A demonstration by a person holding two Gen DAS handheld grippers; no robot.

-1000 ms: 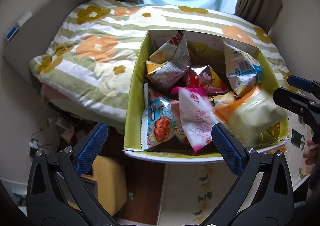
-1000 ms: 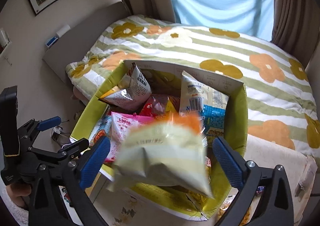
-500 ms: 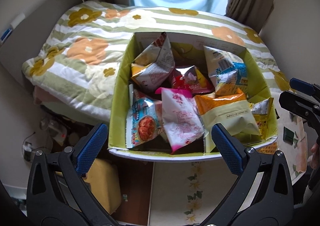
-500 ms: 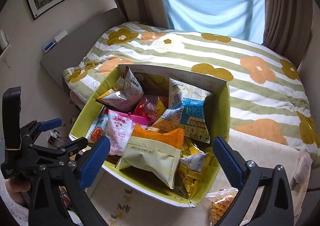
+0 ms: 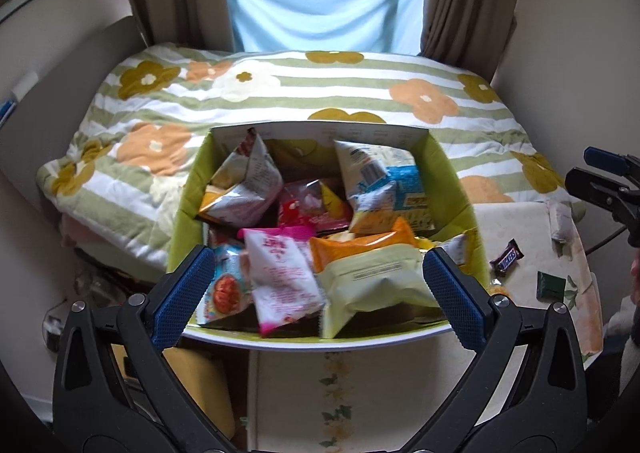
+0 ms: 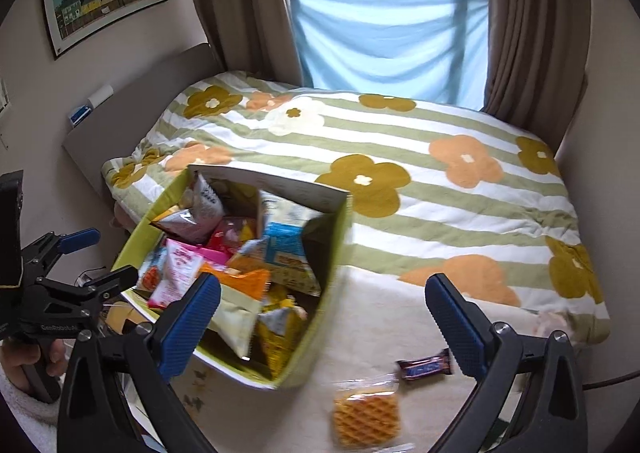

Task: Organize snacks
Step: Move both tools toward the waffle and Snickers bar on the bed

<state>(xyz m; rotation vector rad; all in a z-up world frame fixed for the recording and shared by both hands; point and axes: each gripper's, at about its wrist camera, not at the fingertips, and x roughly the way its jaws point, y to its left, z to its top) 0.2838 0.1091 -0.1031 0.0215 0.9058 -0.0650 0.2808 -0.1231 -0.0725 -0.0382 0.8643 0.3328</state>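
A green cardboard box [image 5: 185, 209] stands on the table, packed with snack bags. An orange-topped pale bag [image 5: 372, 273] lies at its front right beside a pink bag [image 5: 280, 277]. My left gripper [image 5: 318, 285] hovers open and empty in front of the box. My right gripper [image 6: 322, 305] is open and empty, to the right of the box [image 6: 320, 317]. On the table below it lie a wrapped waffle [image 6: 367, 415] and a chocolate bar [image 6: 426, 365]. The bar [image 5: 507, 256] and a small dark green packet [image 5: 551, 285] also show in the left wrist view.
A bed with a flowered striped quilt [image 6: 400, 133] lies directly behind the table. Curtains and a window with a blue cloth close the far side. The left gripper [image 6: 100, 257] and the hand [image 6: 24, 365] holding it sit at the box's left; the right gripper [image 5: 588, 169] at its right.
The orange-topped bag dropped from my right gripper into the box and settled. Both grippers drew back from the box, and the right one swung right over the waffle and chocolate bar.
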